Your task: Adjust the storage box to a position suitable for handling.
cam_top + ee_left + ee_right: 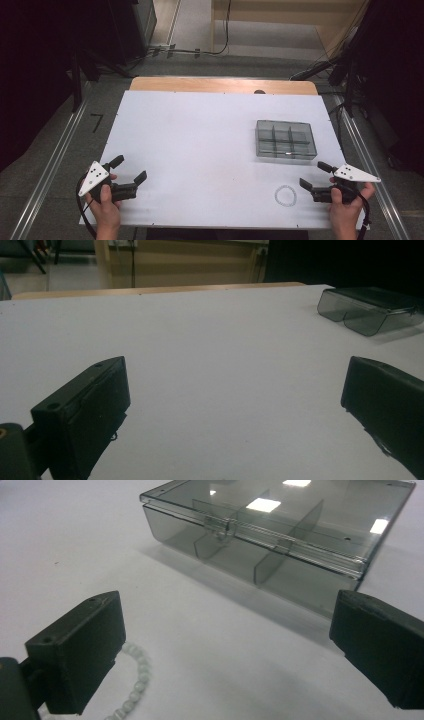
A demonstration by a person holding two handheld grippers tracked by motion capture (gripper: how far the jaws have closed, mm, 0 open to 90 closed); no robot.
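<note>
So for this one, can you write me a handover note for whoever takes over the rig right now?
Left gripper: open, holding nothing, low over the near left of the white table.
Right gripper: open, holding nothing, near right, jaws facing the box.
Bead bracelet: flat on the table just left of the right gripper, untouched.
Smoky clear compartment box: right side of the table beyond the bracelet, lid closed and latch toward the person.
Done: nothing visible yet.
Left: probably open the box and put the bracelet into a compartment.
</note>
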